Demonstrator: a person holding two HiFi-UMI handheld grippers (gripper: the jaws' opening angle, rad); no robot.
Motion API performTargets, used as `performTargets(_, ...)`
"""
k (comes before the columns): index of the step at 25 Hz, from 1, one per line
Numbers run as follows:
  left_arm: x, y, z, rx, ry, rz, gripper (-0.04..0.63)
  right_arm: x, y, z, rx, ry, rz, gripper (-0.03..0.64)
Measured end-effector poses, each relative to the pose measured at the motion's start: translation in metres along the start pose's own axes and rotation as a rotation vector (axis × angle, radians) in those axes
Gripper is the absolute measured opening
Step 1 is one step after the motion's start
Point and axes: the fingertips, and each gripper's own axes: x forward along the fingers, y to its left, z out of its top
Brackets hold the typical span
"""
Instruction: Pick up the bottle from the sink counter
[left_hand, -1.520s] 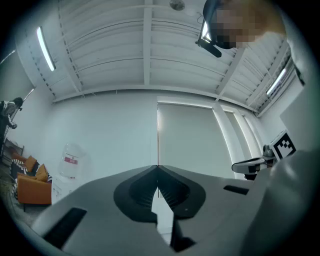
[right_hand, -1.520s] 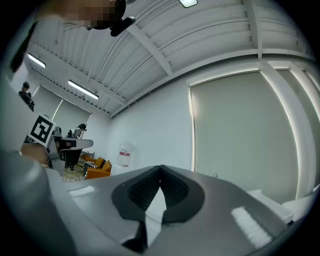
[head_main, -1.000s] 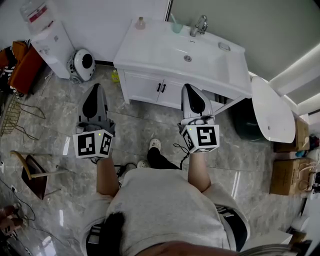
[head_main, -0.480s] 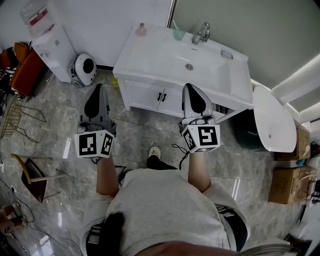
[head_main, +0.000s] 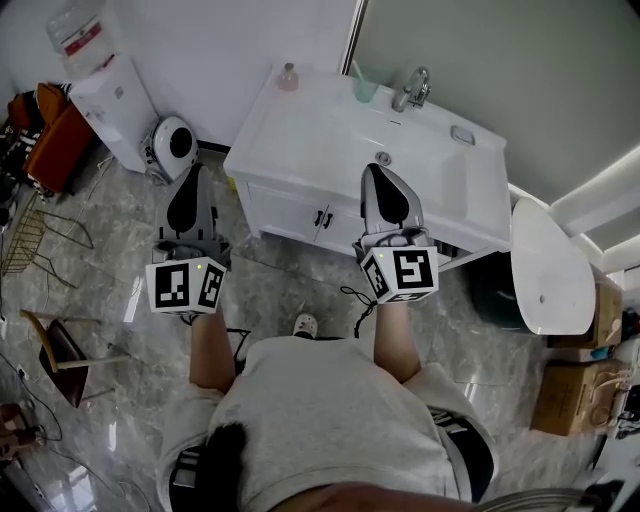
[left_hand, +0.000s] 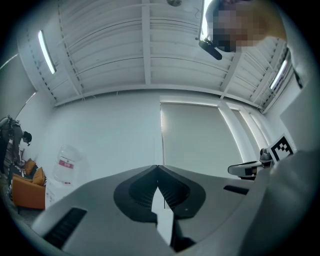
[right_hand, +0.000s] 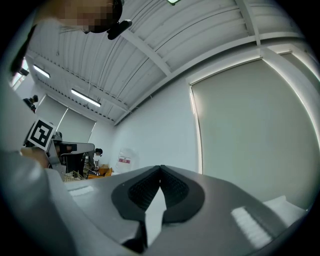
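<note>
A small pinkish bottle (head_main: 288, 76) stands at the back left corner of the white sink counter (head_main: 300, 130) in the head view. Both grippers are held out in front of the person, well short of the bottle. My left gripper (head_main: 191, 172) hangs over the floor left of the cabinet, jaws shut and empty. My right gripper (head_main: 374, 171) reaches over the counter's front edge near the basin drain (head_main: 383, 158), jaws shut with nothing in them. Both gripper views point up at wall and ceiling; the left gripper (left_hand: 158, 168) and the right gripper (right_hand: 160, 168) show closed tips, and the bottle is not in them.
On the counter are a green cup (head_main: 364, 88), a faucet (head_main: 413, 88) and a soap dish (head_main: 463, 135). A water dispenser (head_main: 105, 90) and a round white device (head_main: 173, 143) stand left of the cabinet. A white oval fixture (head_main: 545, 265) and cardboard boxes (head_main: 575, 385) are at the right, a chair (head_main: 60, 350) at the left.
The person has stepped toward the sink. The counter sits lower and closer in the head view, and the right gripper's tip now overlaps its front edge. Both grippers stay shut.
</note>
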Motion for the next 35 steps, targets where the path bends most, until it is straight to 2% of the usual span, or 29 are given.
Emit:
performTargets(18,0.065,-0.011,-0.027,0.025,0.038,-0.001,0.008,0.048,-0.049,-0.029,0.059,0.011,0.024,0.011)
performTargets(26,0.112,0.011,-0.041,0.032,0.035,-0.035,0.008,0.094,-0.059,-0.04,0.046,0.011,-0.001,0.011)
performTargets(35,0.186,0.065,-0.061,0.011,0.036,-0.075,0.008,0.173,-0.066,-0.053,0.023,0.016,-0.042,0.011)
